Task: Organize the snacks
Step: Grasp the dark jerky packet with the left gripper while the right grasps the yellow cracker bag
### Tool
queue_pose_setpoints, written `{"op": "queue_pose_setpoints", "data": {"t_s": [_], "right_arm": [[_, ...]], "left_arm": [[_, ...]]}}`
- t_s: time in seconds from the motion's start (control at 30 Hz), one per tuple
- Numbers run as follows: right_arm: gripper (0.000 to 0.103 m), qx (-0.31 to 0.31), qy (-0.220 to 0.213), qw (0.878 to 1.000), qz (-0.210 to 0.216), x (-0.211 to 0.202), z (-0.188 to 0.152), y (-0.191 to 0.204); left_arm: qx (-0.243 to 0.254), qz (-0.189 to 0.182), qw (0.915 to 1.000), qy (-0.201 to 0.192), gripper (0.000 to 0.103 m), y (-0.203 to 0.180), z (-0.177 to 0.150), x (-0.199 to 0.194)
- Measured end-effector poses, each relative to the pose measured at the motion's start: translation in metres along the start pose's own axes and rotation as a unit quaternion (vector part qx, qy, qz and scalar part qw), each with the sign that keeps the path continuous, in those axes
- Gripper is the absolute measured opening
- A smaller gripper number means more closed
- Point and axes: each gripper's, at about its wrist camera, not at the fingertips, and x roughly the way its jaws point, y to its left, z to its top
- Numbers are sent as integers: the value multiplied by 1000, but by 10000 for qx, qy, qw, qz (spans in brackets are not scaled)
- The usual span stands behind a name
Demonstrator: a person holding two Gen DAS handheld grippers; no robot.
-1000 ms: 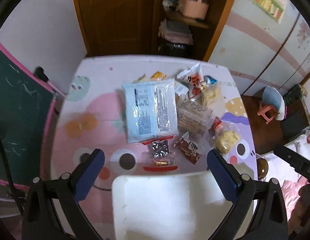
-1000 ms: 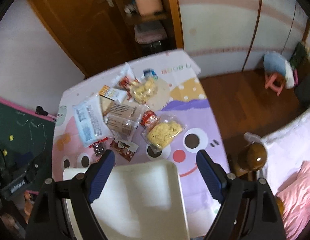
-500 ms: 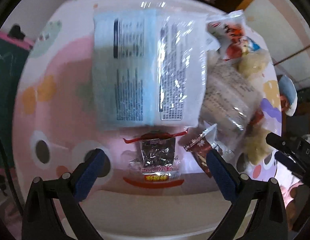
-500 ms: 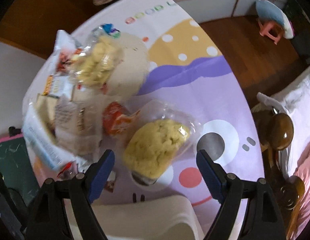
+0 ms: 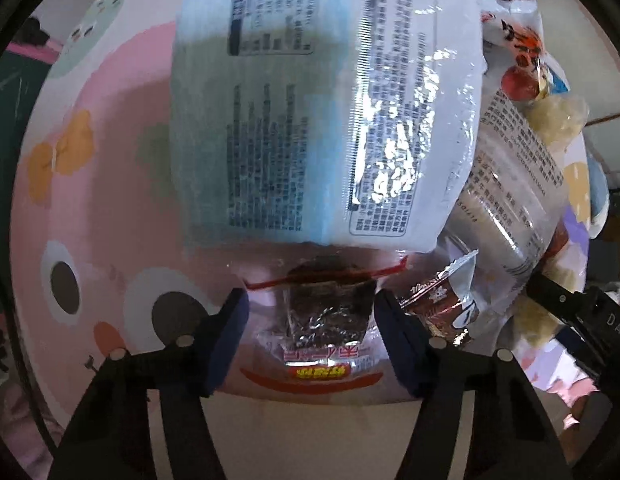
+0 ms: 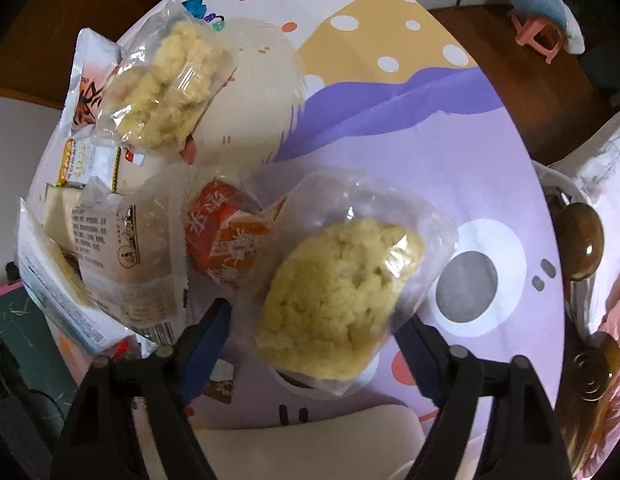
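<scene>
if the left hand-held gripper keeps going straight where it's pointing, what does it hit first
Probably the small dark foil snack packet, lying between the open fingers of the left hand-held gripper. The big blue-and-white bag lies just beyond it.

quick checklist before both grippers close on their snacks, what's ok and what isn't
1. Left gripper straddles the dark foil packet: ok.
2. Left gripper open, no finger seen pressing the packet: ok.
3. Large blue-white bag clear of the packet: not ok, its edge lies over the packet's top.
4. Brown wrapper clear of the left gripper's right finger: cannot tell, very close.
5. Right gripper open around the yellow cake bag: ok.
6. Orange packet clear of the cake bag: not ok, they overlap.
</scene>
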Motion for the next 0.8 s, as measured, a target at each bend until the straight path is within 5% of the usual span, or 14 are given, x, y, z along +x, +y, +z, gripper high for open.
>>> {"op": "queue_pose_setpoints", "data": {"t_s": [0.13,0.4,0.6,0.8], "right_arm": [[58,-43,37,9999,139,-2,-8,-3],[57,140,-285,9974,652,-48,-30,-38],[57,148,-771,9908,1104,-99,-47,-54],[57,-254,-1513,9745,1639,-168,-69,-44]], "left_arm": [[240,216,9993,-174,41,-13,-1,1],[-109,-463,9975,-517,38,5,-13,-8],[-32,-796,9885,-1283,38,19,-46,-90],[350,-839,9699,-2257,39,24,-80,-197]]}}
